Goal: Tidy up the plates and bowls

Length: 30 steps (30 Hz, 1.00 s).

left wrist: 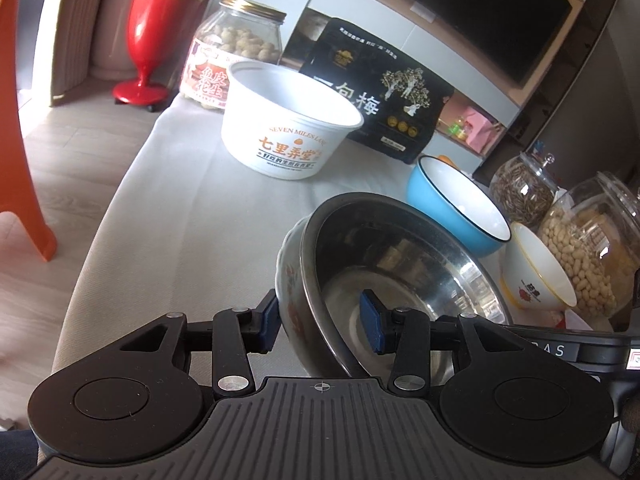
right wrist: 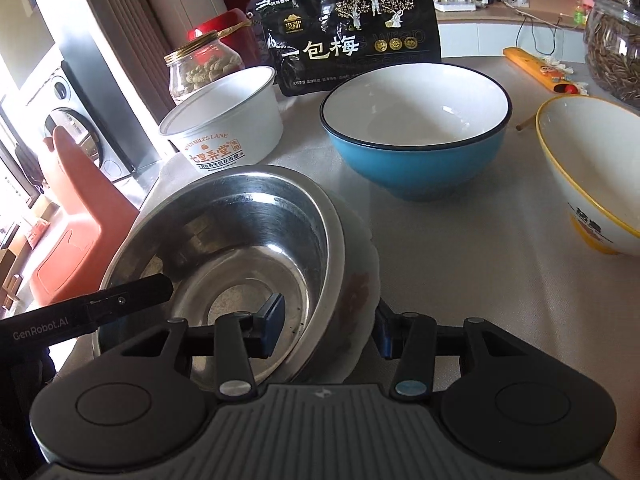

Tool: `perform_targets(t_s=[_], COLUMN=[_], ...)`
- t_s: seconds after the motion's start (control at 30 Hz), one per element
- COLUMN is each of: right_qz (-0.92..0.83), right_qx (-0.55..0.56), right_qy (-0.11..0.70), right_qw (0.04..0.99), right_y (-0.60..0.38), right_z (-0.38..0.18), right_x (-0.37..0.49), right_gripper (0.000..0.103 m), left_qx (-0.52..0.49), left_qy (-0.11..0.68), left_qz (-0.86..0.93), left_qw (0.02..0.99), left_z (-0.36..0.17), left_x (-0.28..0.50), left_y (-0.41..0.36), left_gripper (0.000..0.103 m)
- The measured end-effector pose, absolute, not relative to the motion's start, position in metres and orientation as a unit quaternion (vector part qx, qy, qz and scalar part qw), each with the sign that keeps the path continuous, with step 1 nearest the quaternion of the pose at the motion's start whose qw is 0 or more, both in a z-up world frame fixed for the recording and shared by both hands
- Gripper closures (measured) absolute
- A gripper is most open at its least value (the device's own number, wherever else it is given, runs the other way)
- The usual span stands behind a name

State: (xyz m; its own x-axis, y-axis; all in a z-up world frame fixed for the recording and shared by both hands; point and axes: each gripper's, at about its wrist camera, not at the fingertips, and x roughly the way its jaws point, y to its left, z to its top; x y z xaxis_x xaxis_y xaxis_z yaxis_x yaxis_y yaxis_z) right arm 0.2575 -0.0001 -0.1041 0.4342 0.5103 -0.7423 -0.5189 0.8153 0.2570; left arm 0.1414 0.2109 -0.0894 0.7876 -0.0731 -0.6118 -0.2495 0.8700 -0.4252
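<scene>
A steel bowl point(left wrist: 400, 272) point(right wrist: 240, 240) sits nested in a white floral bowl point(left wrist: 290, 280) point(right wrist: 360, 280) on the cloth-covered table. My left gripper point(left wrist: 320, 320) straddles the stack's near rim, one pad against the floral wall and the other inside the steel bowl. On the opposite side my right gripper point(right wrist: 328, 324) holds the rim the same way. Both look shut on the stack. One of the left gripper's fingers point(right wrist: 132, 292) shows over the far rim. Behind stand a blue bowl point(left wrist: 452, 208) point(right wrist: 416, 160), a yellow-rimmed white bowl point(left wrist: 536, 272) point(right wrist: 592, 184) and a white paper tub point(left wrist: 288, 128) point(right wrist: 228, 128).
A black snack bag point(left wrist: 376, 108) point(right wrist: 352, 32) and a peanut jar point(left wrist: 236, 52) point(right wrist: 200, 68) stand at the back. Two glass jars point(left wrist: 592, 248) crowd the right side. An orange chair point(right wrist: 80, 216) sits beyond the table's left edge, and a red vase point(left wrist: 156, 36) is on the floor.
</scene>
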Motion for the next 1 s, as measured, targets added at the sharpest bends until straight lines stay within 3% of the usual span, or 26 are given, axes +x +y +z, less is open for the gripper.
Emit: perform_targets(t_s=[0.33,0.5,0.63,0.83,1.0], right_qz=[0.318,0.322,0.266,0.014,0.005], right_qx=[0.003,0.005,-0.016,0.001,0.109], right_qy=[0.435,0.364,0.306,0.352,0.444], right_qw=[0.842,0.874,0.914,0.936,0.890], right_y=[-0.002,-0.049,-0.112,-0.226,-0.293], right_z=[-0.103,-0.068,-0.043,-0.050,-0.085], right_x=[0.260,0.252,0.249,0.271,0.280], right_gripper=[0.054,0.054,0.054,0.049,0.048], left_qx=[-0.293,-0.254,-0.257,-0.261,-0.224], left_qy=[0.319,0.262,0.249,0.377,0.456], left_qz=[0.072,0.135,0.050,-0.163,-0.190], left_qw=[0.899,0.921,0.932,0.874,0.840], left_z=[-0.084,-0.042,-0.013,-0.042,-0.073], left_x=[0.141,0.138,0.163,0.235,0.258], left_y=[0.225,0.208,0.167,0.044,-0.023], left_gripper=[0.063,0.063,0.063,0.063,0.065])
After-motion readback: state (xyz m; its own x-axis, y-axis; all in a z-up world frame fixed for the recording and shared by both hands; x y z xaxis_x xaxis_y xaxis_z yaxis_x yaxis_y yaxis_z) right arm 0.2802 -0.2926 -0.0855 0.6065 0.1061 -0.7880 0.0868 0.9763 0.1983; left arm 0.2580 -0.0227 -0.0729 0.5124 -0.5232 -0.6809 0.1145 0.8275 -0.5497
